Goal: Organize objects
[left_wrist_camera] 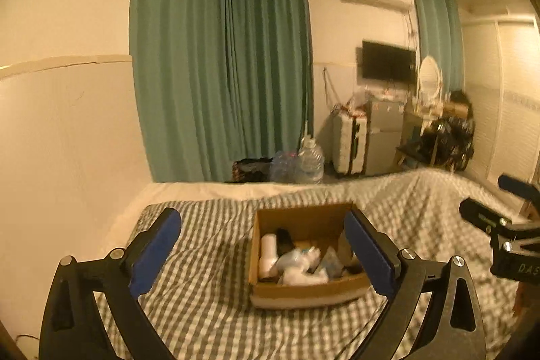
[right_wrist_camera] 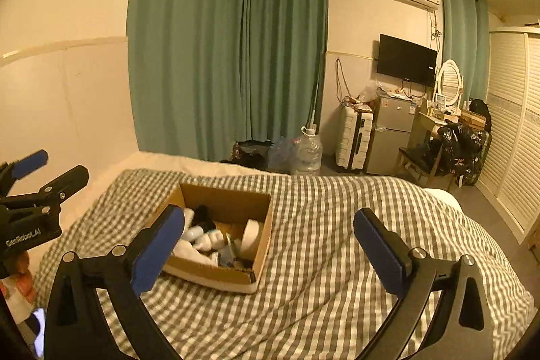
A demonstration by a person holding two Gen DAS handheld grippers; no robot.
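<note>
Your left gripper (left_wrist_camera: 263,253) hangs wide open, nothing between its pads, and your right gripper (right_wrist_camera: 268,247) is spread wide and empty too. Both hover over the checked bedspread (right_wrist_camera: 337,225), where the box (left_wrist_camera: 303,291) sits, full of bottles (left_wrist_camera: 268,253).

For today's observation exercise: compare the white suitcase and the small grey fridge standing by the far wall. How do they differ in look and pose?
The suitcase is white with ridged sides; the fridge is smooth grey metal. The suitcase is shorter and narrower; the fridge stands taller and wider. The fridge sits right below the wall television; the suitcase stands to its left. Both stand upright on the floor, side by side, with clutter on top.
</note>
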